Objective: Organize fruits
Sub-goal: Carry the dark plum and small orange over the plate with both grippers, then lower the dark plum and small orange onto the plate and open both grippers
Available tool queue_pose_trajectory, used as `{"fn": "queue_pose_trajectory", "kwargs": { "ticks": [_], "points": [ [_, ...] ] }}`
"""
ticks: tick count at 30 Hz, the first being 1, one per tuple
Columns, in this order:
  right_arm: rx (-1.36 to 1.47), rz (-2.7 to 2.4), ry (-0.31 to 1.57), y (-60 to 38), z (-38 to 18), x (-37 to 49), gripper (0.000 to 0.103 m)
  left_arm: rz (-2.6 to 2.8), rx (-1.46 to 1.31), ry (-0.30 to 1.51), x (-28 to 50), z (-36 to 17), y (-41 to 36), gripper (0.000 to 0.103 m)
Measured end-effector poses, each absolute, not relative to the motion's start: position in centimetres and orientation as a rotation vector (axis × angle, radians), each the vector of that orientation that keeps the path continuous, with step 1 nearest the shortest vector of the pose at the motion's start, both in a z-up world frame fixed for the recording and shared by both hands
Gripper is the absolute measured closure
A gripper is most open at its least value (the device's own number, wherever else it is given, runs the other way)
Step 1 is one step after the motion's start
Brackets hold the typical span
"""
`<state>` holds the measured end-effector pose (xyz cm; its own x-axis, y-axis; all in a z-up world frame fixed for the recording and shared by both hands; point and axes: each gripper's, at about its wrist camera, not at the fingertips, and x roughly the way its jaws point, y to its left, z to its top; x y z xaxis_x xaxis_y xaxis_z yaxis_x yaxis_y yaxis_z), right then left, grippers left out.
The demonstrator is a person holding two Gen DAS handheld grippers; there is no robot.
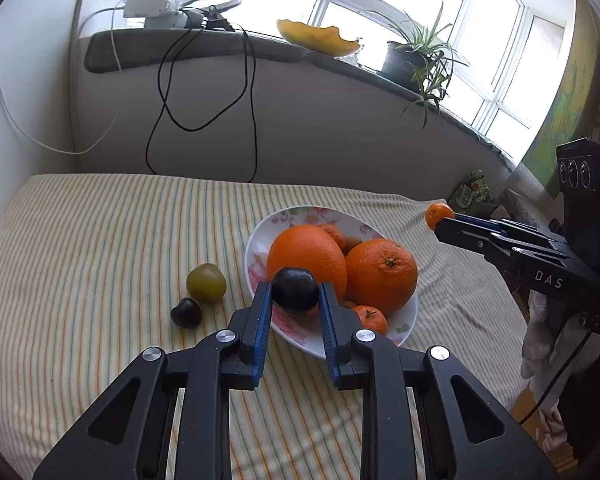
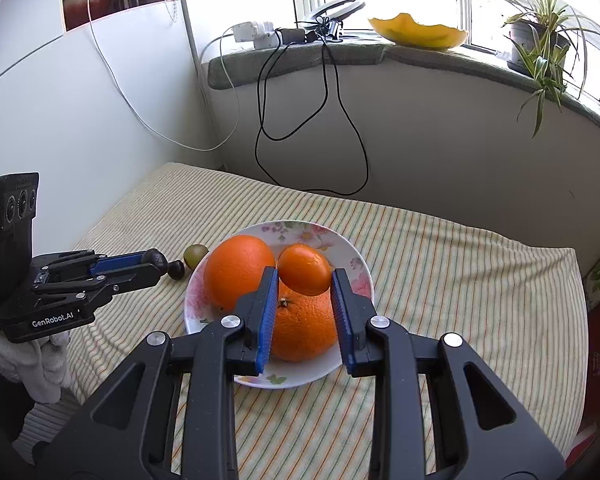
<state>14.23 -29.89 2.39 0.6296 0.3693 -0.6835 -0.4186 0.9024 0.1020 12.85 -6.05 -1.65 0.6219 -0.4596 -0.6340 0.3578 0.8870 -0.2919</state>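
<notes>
- Left hand-held gripper (image 1: pixel 295 290) has a dark plum (image 1: pixel 295 291) clamped between its blue pads, held up over the near rim of the flowered plate (image 1: pixel 256 248).
- Right hand-held gripper (image 2: pixel 305 276) is closed on a small mandarin (image 2: pixel 304 269), up above the plate's fruit.
- On the plate: two big oranges, one (image 1: pixel 306 254) left, one (image 1: pixel 381 271) right, smaller mandarins tucked around them.
- Out on the striped cloth (image 1: pixel 100 240), just left of the plate: a green plum (image 1: pixel 206 282) and a second dark plum (image 1: pixel 186 312), touching each other.
</notes>
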Motion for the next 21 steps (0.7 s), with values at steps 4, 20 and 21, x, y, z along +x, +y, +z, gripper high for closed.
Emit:
{"fn": "queue_pose_trajectory", "kwargs": {
  "ticks": [4, 20, 21],
  "points": [
    [-0.042, 0.438, 0.783, -31.1, 1.9, 15.1, 0.075, -0.494, -0.127, 0.768, 12.8, -1.4, -7.5, 0.081],
    [-0.016, 0.466, 0.843, -30.9, 0.0, 19.4, 0.075, -0.529, -0.051, 0.763, 12.5, -0.9, -12.1, 0.081],
    [-0.017, 0.468, 0.847, -30.8, -0.1, 19.6, 0.075, -0.529, -0.046, 0.76, 12.5, -0.9, -12.3, 0.081]
  ]
}}
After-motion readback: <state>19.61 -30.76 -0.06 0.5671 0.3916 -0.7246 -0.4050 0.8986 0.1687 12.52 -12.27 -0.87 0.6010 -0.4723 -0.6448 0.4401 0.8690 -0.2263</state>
